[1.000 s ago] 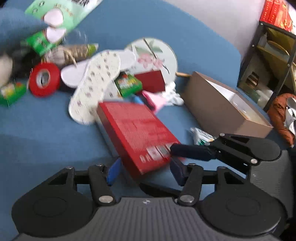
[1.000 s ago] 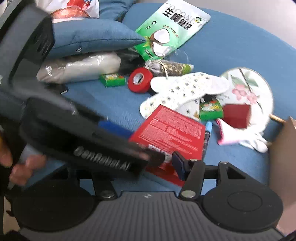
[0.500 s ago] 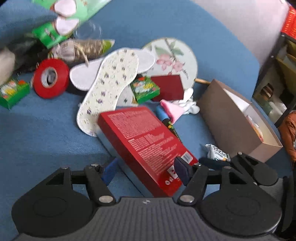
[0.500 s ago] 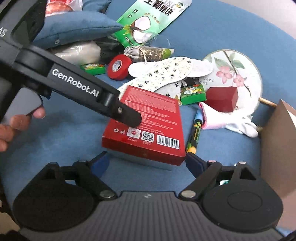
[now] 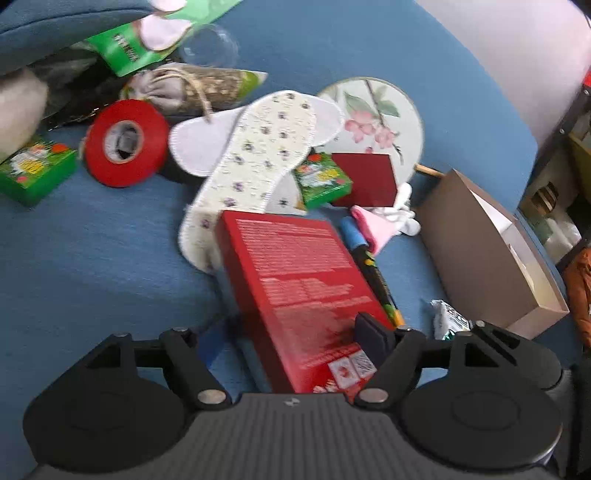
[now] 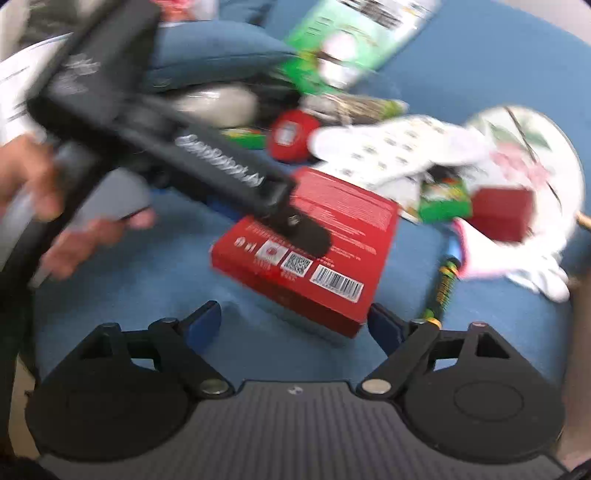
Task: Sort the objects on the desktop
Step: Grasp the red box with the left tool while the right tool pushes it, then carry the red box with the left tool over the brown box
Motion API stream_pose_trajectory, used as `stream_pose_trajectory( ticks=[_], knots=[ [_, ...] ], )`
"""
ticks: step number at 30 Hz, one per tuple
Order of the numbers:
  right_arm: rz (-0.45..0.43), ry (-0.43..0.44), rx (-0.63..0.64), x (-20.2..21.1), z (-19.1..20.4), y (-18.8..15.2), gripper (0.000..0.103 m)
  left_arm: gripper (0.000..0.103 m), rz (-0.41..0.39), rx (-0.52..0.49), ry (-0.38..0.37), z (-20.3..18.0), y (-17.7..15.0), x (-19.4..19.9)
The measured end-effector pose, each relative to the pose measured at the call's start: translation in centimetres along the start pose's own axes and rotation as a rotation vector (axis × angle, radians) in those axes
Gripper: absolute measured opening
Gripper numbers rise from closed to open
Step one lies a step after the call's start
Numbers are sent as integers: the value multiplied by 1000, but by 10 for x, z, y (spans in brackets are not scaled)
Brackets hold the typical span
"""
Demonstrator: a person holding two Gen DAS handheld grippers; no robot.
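The left gripper (image 5: 291,339) clamps the near end of the red box (image 5: 295,284), apparently raised off the blue cushion (image 5: 92,251). The right gripper (image 6: 295,317) stands wide open and empty just before the box's barcode end. A brown carton (image 5: 480,254) lies right of the box.

The red box (image 6: 310,243) carries a QR code and a barcode near its front edge. White lettering on the left gripper (image 6: 295,221) is too blurred to read.

The left gripper's (image 5: 286,338) left fingertip is hidden behind the red box (image 5: 295,288). Beyond the right gripper's (image 6: 295,317) fingers everything smears; the green packet (image 6: 354,26) runs off the top edge.
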State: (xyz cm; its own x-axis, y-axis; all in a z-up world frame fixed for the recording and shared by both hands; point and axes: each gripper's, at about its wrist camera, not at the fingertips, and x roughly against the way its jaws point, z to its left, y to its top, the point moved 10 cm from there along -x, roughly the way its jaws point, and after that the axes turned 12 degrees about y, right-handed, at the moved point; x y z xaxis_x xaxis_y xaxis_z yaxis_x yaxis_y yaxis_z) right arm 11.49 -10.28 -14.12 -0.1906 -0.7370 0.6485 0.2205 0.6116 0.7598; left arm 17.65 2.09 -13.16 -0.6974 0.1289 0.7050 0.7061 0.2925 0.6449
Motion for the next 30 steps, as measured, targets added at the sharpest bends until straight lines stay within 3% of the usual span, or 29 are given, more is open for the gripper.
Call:
stream_pose_trajectory(
  ticks=[3,6,10,14,21,25,30],
  knots=[
    [27,-37,-16,-5,-10,-2,82,78,25,25,10,7,5,-2],
    [31,-28,-34,-12,-18,2,83,81,13,-10,28,5,10,-6],
    [38,-18,-4,-26,-25,9,93,82,27,-26,26,1,14,-13],
    [25,14,2,-33,-23,14,94,80,67,-27,-14,-6,11,-21],
    [6,-13,-41,-26,-13,14,89,76,72,-41,15,-11,7,-7],
    [-28,-39,-30,-11,-4,16,87,76,34,-61,18,-21,14,10],
    [-133,-95,-41,33,-11,37,86,75,-65,-99,-30,-58,43,39]
  ],
)
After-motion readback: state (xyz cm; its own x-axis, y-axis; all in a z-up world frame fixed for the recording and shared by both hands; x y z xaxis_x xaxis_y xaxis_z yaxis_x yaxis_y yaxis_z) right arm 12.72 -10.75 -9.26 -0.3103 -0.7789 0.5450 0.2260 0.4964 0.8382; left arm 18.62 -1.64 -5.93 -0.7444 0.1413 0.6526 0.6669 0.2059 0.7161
